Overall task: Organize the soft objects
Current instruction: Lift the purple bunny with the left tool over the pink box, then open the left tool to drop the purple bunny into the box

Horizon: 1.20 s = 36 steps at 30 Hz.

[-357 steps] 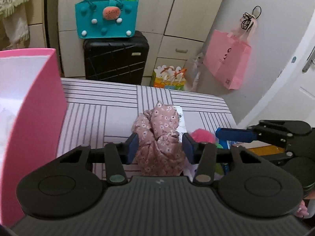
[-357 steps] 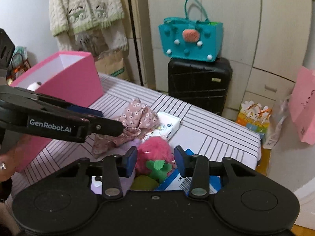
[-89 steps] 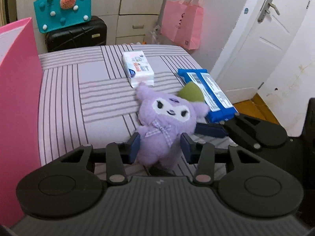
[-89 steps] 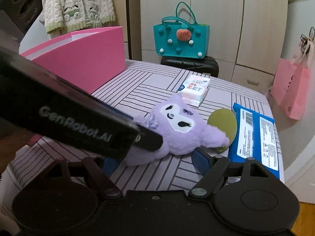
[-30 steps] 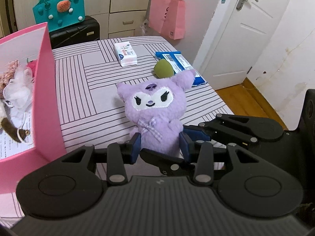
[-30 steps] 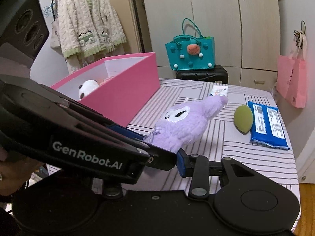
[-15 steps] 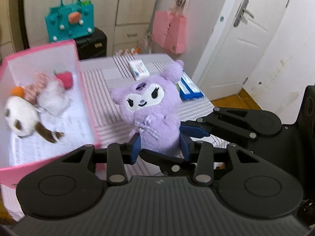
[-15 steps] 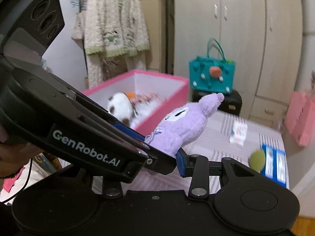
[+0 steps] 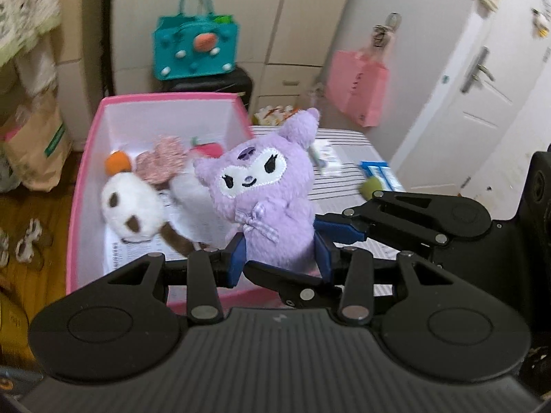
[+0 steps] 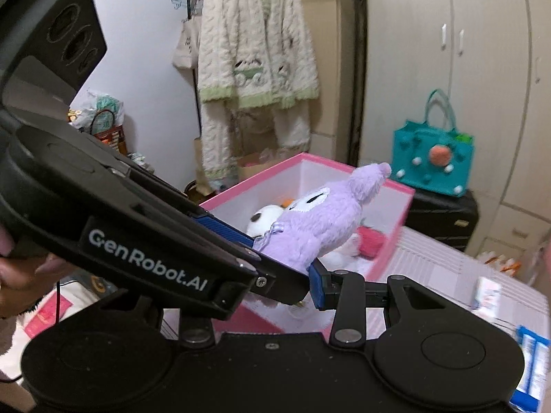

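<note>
Clamping the purple plush toy [image 9: 265,203] by its lower body, the left gripper [image 9: 279,258] and the right gripper [image 9: 320,241] both pinch it from below. It hangs upright, ears topmost, over the near right corner of the pink box [image 9: 86,179]. The box's open space lies to the left and farther off, beside the white plush [image 9: 131,206], so the drop likely calls for carrying it leftward.
</note>
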Each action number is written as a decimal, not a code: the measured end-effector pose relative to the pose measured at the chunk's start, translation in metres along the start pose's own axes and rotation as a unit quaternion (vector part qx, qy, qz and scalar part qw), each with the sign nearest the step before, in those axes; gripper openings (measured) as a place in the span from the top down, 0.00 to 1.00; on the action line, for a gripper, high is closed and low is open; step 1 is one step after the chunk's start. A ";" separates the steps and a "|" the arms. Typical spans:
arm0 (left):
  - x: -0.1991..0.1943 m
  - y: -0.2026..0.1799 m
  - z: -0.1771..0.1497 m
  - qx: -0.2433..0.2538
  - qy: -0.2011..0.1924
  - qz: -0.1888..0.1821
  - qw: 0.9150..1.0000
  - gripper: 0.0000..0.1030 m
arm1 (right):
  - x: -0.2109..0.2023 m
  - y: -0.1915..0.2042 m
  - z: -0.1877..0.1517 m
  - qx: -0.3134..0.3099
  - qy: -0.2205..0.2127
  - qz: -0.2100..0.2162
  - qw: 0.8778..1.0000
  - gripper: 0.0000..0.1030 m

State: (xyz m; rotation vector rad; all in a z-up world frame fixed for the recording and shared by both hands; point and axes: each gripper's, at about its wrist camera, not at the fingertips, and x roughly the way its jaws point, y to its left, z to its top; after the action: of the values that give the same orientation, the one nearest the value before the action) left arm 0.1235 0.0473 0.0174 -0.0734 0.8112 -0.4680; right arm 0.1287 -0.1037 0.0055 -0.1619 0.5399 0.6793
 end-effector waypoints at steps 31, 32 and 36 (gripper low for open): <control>0.084 0.103 0.019 -0.136 0.087 -0.053 0.985 0.50 | 0.067 -0.007 0.015 -0.069 0.114 -0.052 0.990 0.42; 0.079 0.101 0.018 -0.130 0.077 -0.049 0.987 0.48 | 0.060 -0.008 0.012 -0.070 0.106 -0.054 0.990 0.42; 0.057 0.094 0.014 -0.095 0.043 -0.022 0.994 0.45 | 0.035 -0.013 0.006 -0.064 0.079 -0.052 0.993 0.42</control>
State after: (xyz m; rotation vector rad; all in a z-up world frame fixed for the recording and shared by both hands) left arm 0.2024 0.1058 -0.0343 -0.2491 0.9381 -0.4358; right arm 0.1621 -0.0925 -0.0075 -0.3646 0.6346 0.6023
